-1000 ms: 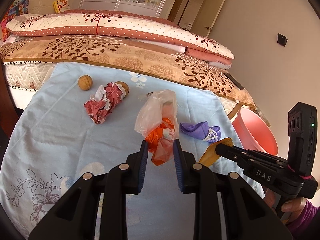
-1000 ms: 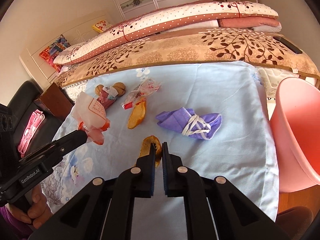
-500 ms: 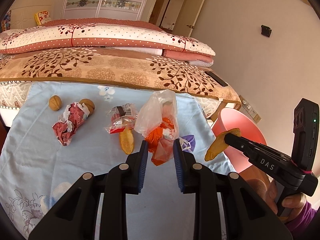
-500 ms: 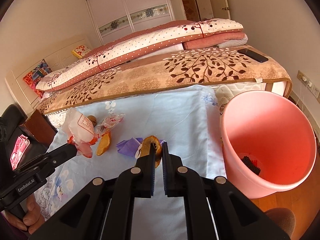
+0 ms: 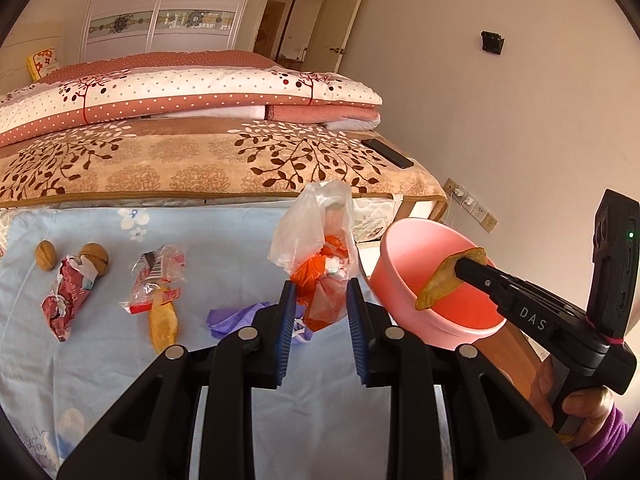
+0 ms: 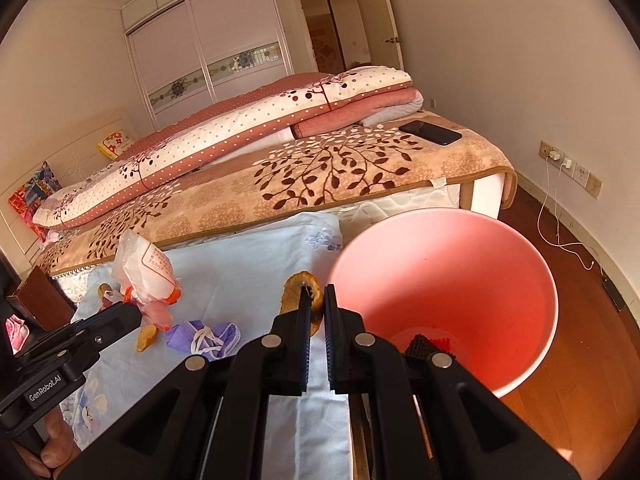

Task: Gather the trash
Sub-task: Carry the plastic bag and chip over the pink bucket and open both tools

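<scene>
My left gripper (image 5: 320, 300) is shut on a clear plastic bag (image 5: 320, 248) with orange scraps inside, held above the light blue cloth (image 5: 224, 240). My right gripper (image 6: 316, 300) is shut on a brown-yellow peel (image 6: 298, 292), just left of the pink bin (image 6: 440, 264). In the left wrist view the peel (image 5: 444, 284) shows against the bin's (image 5: 400, 280) mouth. On the cloth lie a purple mask (image 5: 236, 316), an orange peel piece (image 5: 162, 322), a clear snack wrapper (image 5: 160, 280), a crumpled red wrapper (image 5: 66, 300) and two walnuts (image 5: 45, 255).
The bin stands on the wooden floor (image 6: 580, 320) at the cloth's right end, with dark scraps at its bottom. Behind is a bed with folded quilts (image 6: 260, 128) and a phone (image 6: 431, 132). A charger cable (image 6: 560, 240) hangs from wall sockets.
Both grippers have swung right and risen with their loads. The pink bin has come into full view, and the peel has moved from over the cloth to beside the bin's rim.
</scene>
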`<state>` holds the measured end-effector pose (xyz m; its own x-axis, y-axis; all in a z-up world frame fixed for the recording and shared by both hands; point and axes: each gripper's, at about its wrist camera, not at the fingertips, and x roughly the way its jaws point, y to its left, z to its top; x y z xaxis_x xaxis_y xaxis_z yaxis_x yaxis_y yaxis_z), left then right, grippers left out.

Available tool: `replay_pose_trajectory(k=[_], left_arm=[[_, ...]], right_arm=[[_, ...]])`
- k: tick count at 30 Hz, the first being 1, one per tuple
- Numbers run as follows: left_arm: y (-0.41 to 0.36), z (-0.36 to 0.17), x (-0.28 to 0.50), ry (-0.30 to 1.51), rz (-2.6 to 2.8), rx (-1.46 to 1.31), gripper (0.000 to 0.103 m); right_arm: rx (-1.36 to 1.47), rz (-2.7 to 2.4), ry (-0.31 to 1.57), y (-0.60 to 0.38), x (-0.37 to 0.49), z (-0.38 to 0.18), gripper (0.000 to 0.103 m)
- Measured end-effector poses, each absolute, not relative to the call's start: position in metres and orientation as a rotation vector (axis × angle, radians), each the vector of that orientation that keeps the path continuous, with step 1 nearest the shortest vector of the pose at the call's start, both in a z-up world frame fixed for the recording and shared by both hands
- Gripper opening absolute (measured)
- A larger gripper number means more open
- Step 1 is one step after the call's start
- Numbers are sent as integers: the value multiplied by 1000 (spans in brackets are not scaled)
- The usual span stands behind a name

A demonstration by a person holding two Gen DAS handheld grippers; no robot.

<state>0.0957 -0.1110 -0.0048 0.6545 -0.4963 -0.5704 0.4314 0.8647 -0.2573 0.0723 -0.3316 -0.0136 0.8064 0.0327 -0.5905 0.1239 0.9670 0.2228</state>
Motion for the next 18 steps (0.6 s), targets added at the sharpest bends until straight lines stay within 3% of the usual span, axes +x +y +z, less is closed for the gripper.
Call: replay_pose_trajectory(k=[18], left_arm=[[-209, -4, 108, 686, -673, -21, 26]], right_arm=[[275, -218, 604, -391, 63, -25, 6]])
